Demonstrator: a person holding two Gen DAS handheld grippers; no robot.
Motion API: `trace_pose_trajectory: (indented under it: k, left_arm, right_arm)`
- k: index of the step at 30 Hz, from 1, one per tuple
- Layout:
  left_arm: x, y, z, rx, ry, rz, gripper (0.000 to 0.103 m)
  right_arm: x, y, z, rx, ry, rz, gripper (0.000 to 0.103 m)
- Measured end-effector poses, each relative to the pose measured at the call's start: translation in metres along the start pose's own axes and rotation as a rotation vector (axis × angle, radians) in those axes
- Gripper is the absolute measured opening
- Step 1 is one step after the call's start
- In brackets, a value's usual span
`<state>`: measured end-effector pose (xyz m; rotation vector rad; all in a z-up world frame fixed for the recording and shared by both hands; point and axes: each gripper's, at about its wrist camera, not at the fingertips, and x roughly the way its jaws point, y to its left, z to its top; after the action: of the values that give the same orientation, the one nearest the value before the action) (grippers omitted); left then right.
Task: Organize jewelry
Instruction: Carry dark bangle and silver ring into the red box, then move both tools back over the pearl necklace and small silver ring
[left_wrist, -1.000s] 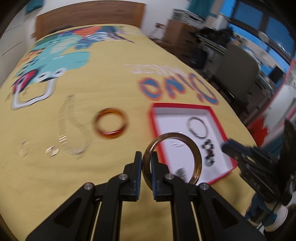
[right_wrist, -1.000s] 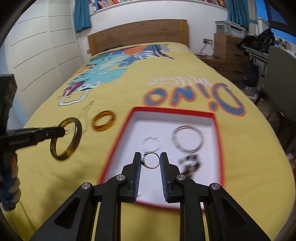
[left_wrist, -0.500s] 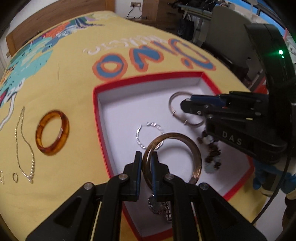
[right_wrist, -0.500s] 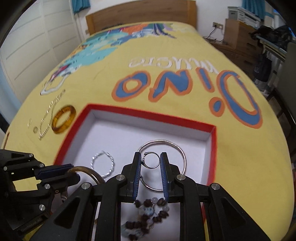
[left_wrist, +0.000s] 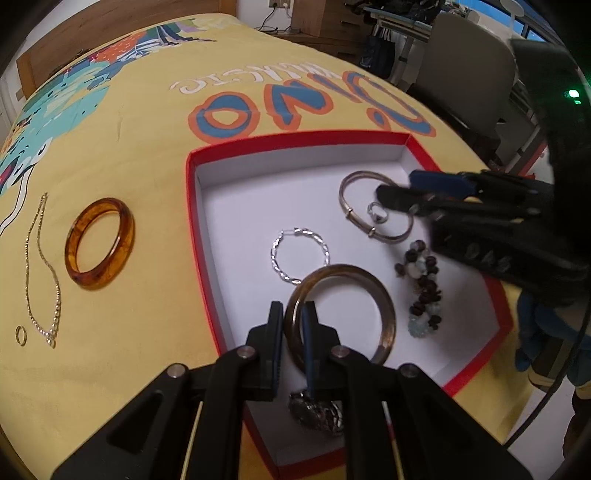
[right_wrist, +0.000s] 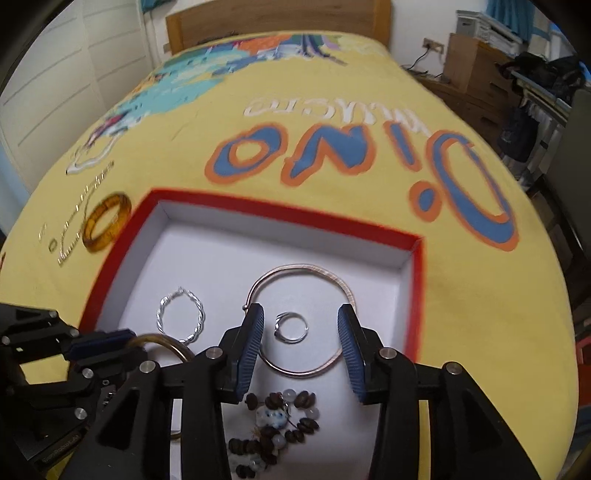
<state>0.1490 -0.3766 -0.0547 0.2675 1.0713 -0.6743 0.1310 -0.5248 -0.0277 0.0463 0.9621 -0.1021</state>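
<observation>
A red-edged white tray (left_wrist: 207, 155) lies on the yellow bedspread. My left gripper (left_wrist: 293, 332) is shut on a brown bangle (left_wrist: 384, 306), held over the tray's near part. My right gripper (right_wrist: 301, 325) is open over the tray; a small silver ring (right_wrist: 291, 326) lies between its fingers inside a large thin silver bangle (right_wrist: 332, 277). The ring also shows in the left wrist view (left_wrist: 378, 214). The tray also holds a twisted silver hoop (left_wrist: 299, 254), a bead bracelet (left_wrist: 424, 291) and a metal watch (left_wrist: 317, 410).
On the bedspread left of the tray lie an amber bangle (left_wrist: 99, 247), a thin gold chain (left_wrist: 40, 273) and a small gold ring (left_wrist: 21, 334). A desk, chair and clutter stand beyond the bed's right edge (left_wrist: 461, 62).
My right gripper has opened and let go of the small silver ring, which now lies in the tray. My left gripper has carried the brown bangle over the tray and lower.
</observation>
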Motion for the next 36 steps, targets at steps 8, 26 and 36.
trace_pose_trajectory:
  k: [8,26,36]
  left_arm:
    - [-0.058,-0.003,-0.007,-0.029,-0.091,-0.046,0.023]
    - [-0.173,0.09,-0.122,-0.069,-0.133,0.14,0.028]
    - [-0.195,0.176,-0.172,-0.226,-0.148,0.204,0.034]
  right_arm:
    - [-0.076,-0.01,-0.008,0.07,-0.11,-0.052,0.041]
    - [-0.171,0.104,-0.057,0.07,-0.218,0.064,0.042]
    - [-0.159,0.175,-0.053,-0.009,-0.194,0.136,0.047]
